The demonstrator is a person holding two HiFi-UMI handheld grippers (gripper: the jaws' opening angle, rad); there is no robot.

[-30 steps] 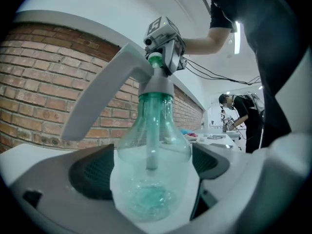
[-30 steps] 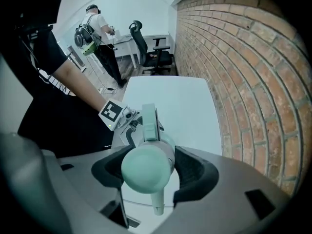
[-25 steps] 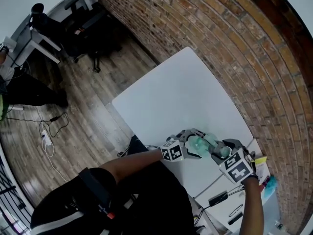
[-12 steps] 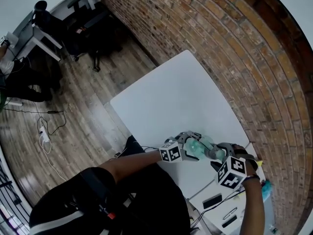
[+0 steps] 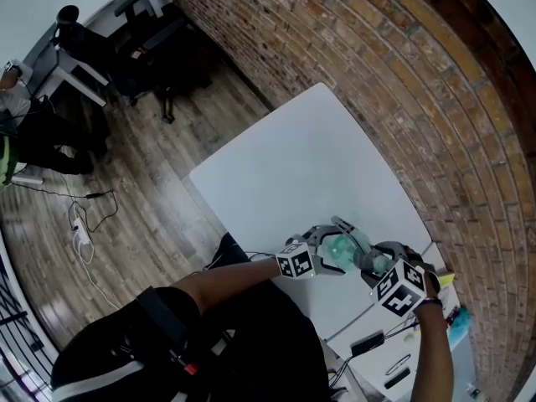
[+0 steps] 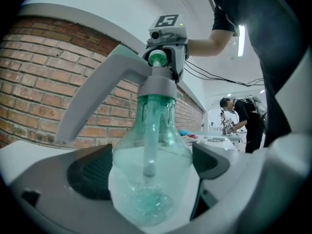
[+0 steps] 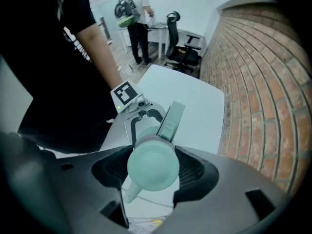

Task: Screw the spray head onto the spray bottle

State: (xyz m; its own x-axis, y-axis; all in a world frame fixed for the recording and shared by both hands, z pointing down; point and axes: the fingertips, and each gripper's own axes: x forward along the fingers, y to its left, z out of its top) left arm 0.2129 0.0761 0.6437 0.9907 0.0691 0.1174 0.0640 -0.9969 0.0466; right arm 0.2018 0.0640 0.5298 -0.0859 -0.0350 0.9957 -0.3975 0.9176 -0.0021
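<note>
A clear green spray bottle (image 5: 341, 247) is held in the air over the near corner of the white table (image 5: 293, 166). My left gripper (image 5: 325, 251) is shut on its body (image 6: 151, 179), one pad on each side. A grey spray head (image 6: 157, 87) sits on the bottle's neck, its long trigger (image 6: 97, 96) sticking out to the left. My right gripper (image 5: 375, 262) is shut on that head, whose mint-green back (image 7: 152, 168) fills the gap between the jaws. In the right gripper view the trigger (image 7: 170, 120) points away toward the left gripper (image 7: 138, 112).
A brick wall (image 5: 402, 82) runs along the table's far and right sides. Black office chairs (image 5: 155, 44) and cables (image 5: 79, 224) are on the wooden floor to the left. Small items lie on a surface at the lower right (image 5: 456, 316). A person (image 7: 137, 18) stands in the background.
My right gripper has turned on the spray head: its marker cube dipped and rotated, then came back up. The bottle and left gripper have stayed almost in place.
</note>
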